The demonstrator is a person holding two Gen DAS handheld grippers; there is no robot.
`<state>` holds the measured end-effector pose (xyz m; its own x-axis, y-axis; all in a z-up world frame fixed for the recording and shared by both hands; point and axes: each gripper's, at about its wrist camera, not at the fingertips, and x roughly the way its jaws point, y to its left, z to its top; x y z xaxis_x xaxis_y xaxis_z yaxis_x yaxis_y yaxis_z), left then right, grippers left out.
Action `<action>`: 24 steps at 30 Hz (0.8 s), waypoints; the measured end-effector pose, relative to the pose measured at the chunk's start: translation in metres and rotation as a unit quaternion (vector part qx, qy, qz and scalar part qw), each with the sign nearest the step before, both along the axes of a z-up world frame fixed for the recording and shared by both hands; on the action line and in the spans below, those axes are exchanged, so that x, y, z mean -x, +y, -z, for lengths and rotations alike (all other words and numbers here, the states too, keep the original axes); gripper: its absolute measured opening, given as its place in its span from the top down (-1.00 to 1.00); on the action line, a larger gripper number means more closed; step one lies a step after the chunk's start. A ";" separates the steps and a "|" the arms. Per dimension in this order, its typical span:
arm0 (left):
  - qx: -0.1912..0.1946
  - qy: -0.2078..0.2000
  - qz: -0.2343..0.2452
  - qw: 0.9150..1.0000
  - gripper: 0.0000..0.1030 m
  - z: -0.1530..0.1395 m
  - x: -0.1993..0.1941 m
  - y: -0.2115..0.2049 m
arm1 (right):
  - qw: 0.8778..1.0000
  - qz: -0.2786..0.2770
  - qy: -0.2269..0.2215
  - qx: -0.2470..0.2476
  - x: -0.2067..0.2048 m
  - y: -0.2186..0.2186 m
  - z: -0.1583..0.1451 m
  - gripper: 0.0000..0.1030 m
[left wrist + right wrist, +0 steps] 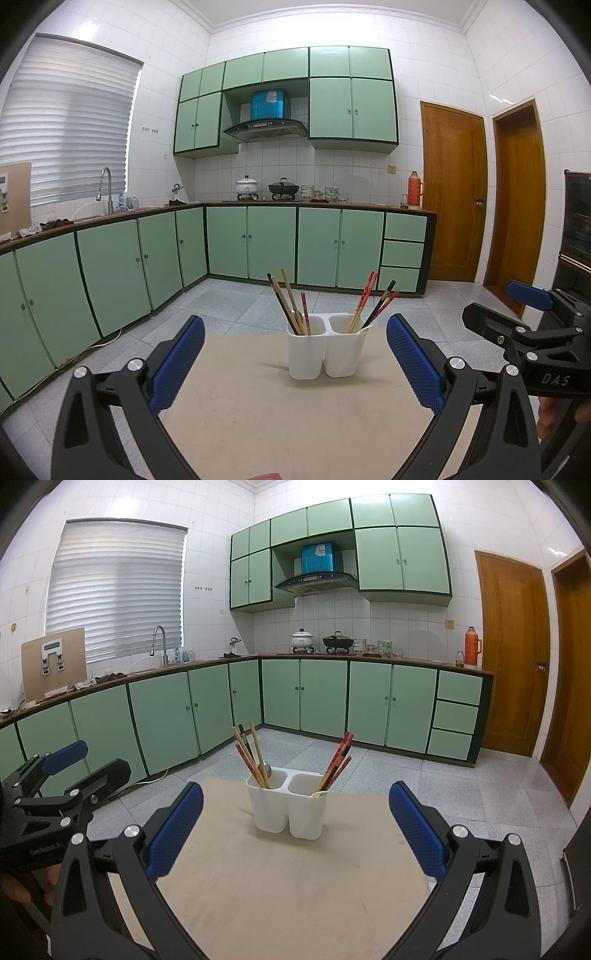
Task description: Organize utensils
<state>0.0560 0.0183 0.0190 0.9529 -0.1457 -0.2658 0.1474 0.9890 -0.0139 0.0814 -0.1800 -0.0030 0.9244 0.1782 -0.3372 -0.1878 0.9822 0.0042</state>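
Left gripper (295, 365) hovering wide open over tabletop (258, 424); white two-compartment holder (325, 354) standing ahead, holding chopsticks (291, 306) in both compartments.

A home kitchen is shown by mint-green cabinets (251, 242), a black range hood (265, 129), and a steel faucet (159, 642).

White holder (325, 354), red and tan chopsticks (364, 302), blue-padded claw (295, 363), beige table (258, 424).

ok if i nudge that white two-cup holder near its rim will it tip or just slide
The white holder looks like thin, light plastic, so it probably shifts easily on the smooth table. The chopsticks lean out well above the rim, likely making it top-heavy; a high push may tip it. Its two joined cups widen the base, which should help sideways.
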 end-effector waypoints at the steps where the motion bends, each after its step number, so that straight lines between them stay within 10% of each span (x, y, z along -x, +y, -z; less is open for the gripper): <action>1: 0.000 0.000 0.000 1.000 -0.88 0.000 0.000 0.000 | 1.000 0.000 0.000 0.000 0.000 0.000 0.000 -0.90; 24: 0.000 0.000 -0.001 1.000 -0.88 0.001 -0.001 0.001 | 1.000 0.000 0.000 0.000 0.000 0.001 0.000 -0.90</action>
<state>0.0569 0.0198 0.0182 0.9531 -0.1436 -0.2665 0.1452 0.9893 -0.0137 0.0813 -0.1792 -0.0032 0.9246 0.1777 -0.3369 -0.1874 0.9823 0.0039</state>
